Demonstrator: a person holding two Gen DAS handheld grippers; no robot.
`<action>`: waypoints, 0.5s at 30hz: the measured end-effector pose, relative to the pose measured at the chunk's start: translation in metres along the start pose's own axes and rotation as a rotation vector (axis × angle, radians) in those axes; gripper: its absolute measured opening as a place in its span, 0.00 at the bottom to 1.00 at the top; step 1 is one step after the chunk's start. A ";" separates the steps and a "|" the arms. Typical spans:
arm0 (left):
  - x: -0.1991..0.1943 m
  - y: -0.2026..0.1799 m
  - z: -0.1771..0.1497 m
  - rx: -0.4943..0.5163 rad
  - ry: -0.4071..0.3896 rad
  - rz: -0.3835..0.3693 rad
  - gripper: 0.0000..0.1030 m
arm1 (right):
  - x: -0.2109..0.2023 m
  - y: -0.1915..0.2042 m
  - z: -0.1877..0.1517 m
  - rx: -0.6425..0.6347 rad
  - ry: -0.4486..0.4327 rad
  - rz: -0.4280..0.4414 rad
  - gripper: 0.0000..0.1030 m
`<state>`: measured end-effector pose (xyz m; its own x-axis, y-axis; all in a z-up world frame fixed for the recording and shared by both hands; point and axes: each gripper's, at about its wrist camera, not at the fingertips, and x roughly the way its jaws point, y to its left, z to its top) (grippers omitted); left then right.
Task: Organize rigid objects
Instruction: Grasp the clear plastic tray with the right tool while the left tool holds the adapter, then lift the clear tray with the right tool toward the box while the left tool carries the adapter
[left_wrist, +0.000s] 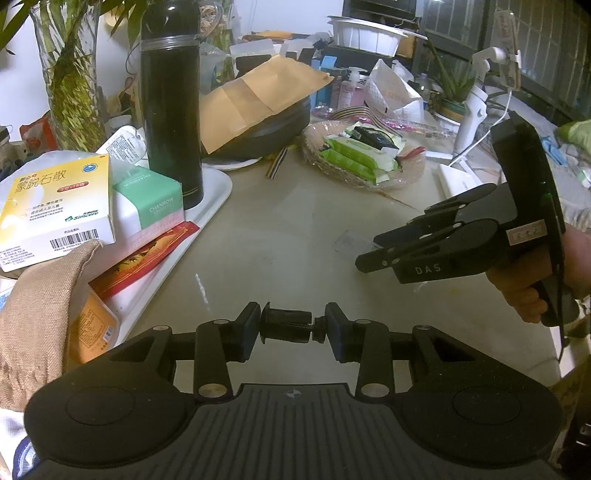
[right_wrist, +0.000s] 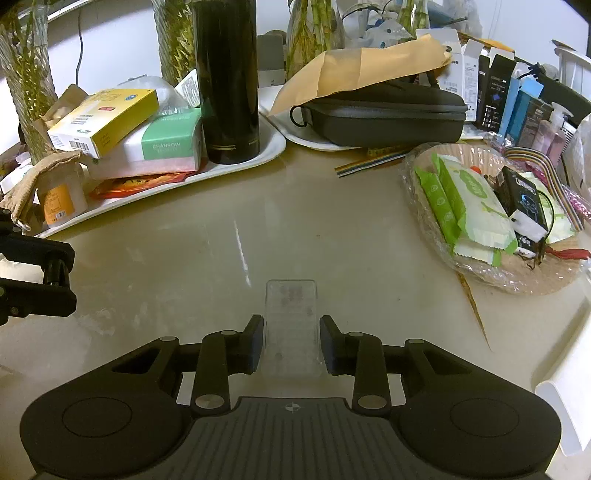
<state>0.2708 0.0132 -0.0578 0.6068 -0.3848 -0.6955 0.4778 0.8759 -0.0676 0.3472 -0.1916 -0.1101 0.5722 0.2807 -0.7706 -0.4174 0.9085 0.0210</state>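
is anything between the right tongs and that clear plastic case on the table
No. The clear plastic case already sits between the right tongs, flat on the table, with nothing visible in the gap. The pads look against its sides.

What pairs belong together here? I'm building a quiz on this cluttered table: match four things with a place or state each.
Things:
1. black flask
2. clear plastic case
3. small black part
4. brown envelope

Places or states:
A. draped over the dark zip case
B. clamped in the left tool
C. upright on the white tray
D. between the right tool's pads

Pairs: 1-C, 2-D, 3-B, 4-A
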 end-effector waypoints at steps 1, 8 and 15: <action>0.000 0.000 0.000 0.000 0.001 0.000 0.37 | 0.000 0.000 0.000 0.001 0.000 0.001 0.34; 0.001 0.000 0.002 -0.016 0.006 -0.007 0.37 | 0.000 0.000 0.000 0.006 0.000 -0.003 0.34; 0.001 -0.005 0.005 -0.016 0.009 -0.010 0.37 | -0.006 -0.001 0.000 0.021 -0.013 -0.024 0.34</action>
<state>0.2723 0.0075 -0.0549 0.5960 -0.3913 -0.7012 0.4739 0.8764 -0.0862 0.3444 -0.1941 -0.1051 0.5908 0.2625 -0.7630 -0.3883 0.9214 0.0163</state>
